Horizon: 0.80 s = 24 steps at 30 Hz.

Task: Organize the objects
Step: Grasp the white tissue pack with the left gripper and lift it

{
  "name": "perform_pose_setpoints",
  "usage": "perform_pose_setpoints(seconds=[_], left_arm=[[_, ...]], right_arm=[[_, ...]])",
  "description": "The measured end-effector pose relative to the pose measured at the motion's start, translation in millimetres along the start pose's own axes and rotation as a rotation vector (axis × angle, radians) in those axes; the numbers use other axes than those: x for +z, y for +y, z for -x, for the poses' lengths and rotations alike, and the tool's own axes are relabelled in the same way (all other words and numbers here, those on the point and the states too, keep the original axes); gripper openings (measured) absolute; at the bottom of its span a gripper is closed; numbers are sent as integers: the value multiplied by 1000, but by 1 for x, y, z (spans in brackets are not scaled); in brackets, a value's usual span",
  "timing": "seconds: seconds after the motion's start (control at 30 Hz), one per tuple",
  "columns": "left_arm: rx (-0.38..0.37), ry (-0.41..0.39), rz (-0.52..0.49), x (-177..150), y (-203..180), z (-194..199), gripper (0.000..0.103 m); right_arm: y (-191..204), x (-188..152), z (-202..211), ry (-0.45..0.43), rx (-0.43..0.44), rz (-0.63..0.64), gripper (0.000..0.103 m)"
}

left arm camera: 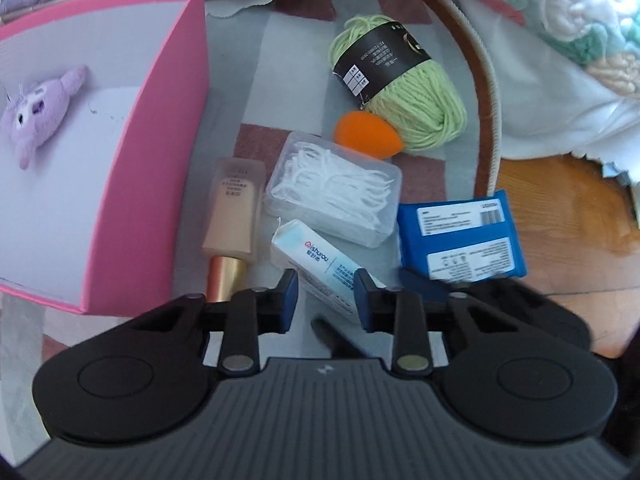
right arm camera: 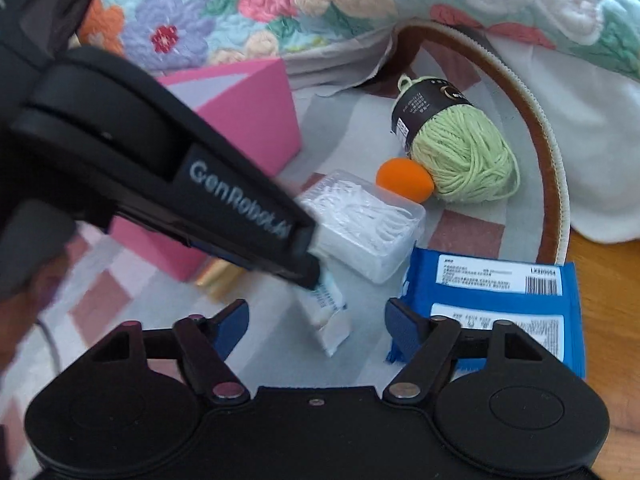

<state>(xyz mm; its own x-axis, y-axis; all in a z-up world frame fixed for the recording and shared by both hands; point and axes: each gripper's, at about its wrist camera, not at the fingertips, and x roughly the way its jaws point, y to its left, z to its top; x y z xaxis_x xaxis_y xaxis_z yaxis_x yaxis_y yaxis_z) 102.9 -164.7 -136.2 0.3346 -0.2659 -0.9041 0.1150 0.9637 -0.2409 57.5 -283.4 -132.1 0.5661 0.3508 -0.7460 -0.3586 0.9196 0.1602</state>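
My left gripper [left arm camera: 326,296] is closed around a small white and light-blue packet [left arm camera: 320,268]; in the right wrist view the left gripper [right arm camera: 312,276] pinches the packet [right arm camera: 330,312] at its top. My right gripper [right arm camera: 316,326] is open and empty, just in front of the packet and beside a blue wipes pack [right arm camera: 500,308]. A pink box [left arm camera: 132,184] at the left holds a purple plush toy [left arm camera: 38,114]. A clear floss-pick box [left arm camera: 334,188], a beige tube with gold cap [left arm camera: 234,216], an orange sponge [left arm camera: 368,134] and green yarn [left arm camera: 404,96] lie on the checked cloth.
A brown hoop [left arm camera: 486,112] curves around the right of the objects. A floral quilt [right arm camera: 280,4] is bunched along the back. Wooden floor [left arm camera: 560,216] shows at the right. The blue wipes pack [left arm camera: 460,236] lies at the hoop's end.
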Motion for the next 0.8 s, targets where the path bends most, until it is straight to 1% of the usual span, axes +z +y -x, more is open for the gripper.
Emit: perform_pose_setpoints(seconds=[0.03, 0.07, 0.1, 0.17, 0.27, 0.37, 0.43, 0.47, 0.6, 0.67, 0.7, 0.8], left_arm=[[-14, 11, -9, 0, -1, 0, 15], [-16, 17, -17, -1, -2, 0, 13], [-14, 18, -21, -2, -3, 1, 12], [-16, 31, -31, -5, -5, 2, 9], [-33, 54, -35, -11, -5, 7, 9], [-65, 39, -25, -17, -1, 19, 11], [-76, 33, -23, -20, 1, 26, 12], [-74, 35, -30, -22, 1, 27, 13], [-42, 28, -77, -30, 1, 25, 13], [-28, 42, -86, -35, 3, 20, 13], [-27, 47, -83, -37, 5, 17, 13], [-40, 33, -75, -41, 11, 18, 19]], right_arm=[[0, 1, -5, 8, -4, 14, 48], [1, 1, -8, 14, 1, 30, 35], [0, 2, -9, 16, 15, 35, 29], [3, 0, -7, 9, 20, 57, 27], [11, -6, -1, 17, 13, 128, 24], [23, -17, 9, 29, -2, 256, 23], [27, -25, 15, 40, 15, 336, 23], [26, -29, 17, 50, 37, 366, 23], [14, -39, 25, 77, 112, 374, 24], [13, -43, 30, 87, 116, 359, 24], [11, -48, 32, 94, 121, 345, 27], [10, -58, 36, 92, 111, 358, 27]])
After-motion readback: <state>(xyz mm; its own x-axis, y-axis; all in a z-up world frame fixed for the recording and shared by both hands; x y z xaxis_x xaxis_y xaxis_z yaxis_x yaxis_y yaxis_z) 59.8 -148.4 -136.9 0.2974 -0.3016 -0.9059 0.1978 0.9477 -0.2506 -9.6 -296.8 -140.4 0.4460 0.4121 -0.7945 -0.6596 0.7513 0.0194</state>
